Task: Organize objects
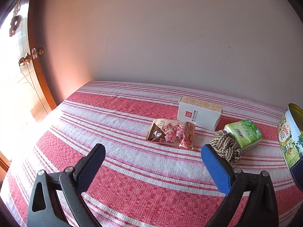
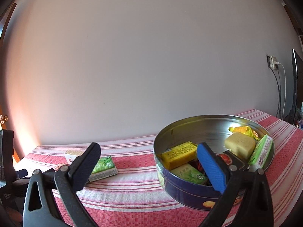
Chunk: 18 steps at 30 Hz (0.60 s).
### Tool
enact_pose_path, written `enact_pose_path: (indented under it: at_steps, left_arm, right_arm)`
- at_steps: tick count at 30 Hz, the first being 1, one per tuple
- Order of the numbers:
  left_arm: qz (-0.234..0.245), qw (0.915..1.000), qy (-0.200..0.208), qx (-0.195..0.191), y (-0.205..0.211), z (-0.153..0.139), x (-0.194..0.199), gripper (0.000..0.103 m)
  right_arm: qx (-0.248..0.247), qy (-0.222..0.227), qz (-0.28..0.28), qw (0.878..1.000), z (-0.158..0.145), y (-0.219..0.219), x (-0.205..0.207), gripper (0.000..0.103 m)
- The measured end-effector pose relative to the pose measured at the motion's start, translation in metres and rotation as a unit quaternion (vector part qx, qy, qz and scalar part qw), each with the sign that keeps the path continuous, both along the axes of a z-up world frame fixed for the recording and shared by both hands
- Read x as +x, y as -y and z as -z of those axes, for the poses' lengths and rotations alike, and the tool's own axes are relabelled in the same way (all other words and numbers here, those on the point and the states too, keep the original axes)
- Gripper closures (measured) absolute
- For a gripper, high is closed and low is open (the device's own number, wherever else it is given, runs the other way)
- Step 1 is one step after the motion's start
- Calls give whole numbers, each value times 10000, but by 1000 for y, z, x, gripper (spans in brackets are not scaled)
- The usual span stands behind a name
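In the left wrist view a pink flowered snack packet (image 1: pixel 171 133), a white box (image 1: pixel 198 113), a green tissue pack (image 1: pixel 244 133) and a knotted rope ball (image 1: pixel 225 146) lie on the striped cloth. My left gripper (image 1: pixel 152 151) is open and empty, just short of them, its right finger beside the rope ball. A round blue tin (image 2: pixel 189 191) holds several packets and a yellow sponge (image 2: pixel 240 144). My right gripper (image 2: pixel 148 151) is open and empty, its right finger over the tin's near rim. The green tissue pack (image 2: pixel 104 165) lies left of the tin.
The table with the red and white striped cloth (image 1: pixel 132 170) stands against a plain wall. A wooden door with a brass knob (image 1: pixel 24 60) is at the left. A wall socket with cables (image 2: pixel 273 62) and a dark screen edge (image 2: pixel 295 87) are at the right.
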<state>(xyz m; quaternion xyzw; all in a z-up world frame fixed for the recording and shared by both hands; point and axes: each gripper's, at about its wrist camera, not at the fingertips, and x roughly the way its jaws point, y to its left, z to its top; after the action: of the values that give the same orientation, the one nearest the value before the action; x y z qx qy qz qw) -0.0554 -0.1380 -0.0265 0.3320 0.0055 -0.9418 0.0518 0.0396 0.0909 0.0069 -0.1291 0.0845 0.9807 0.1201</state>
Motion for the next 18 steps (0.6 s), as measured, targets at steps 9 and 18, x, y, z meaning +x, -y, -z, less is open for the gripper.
enact_pose_path:
  at_steps: [9, 18]
  left_arm:
    - [-31, 9993, 379, -65, 28, 9, -23, 1]
    - [-270, 9980, 548, -144, 53, 13, -35, 1]
  right_arm:
    - [392, 731, -780, 9935, 9, 49, -42, 0]
    - [135, 1865, -1834, 9651, 34, 93, -98, 42]
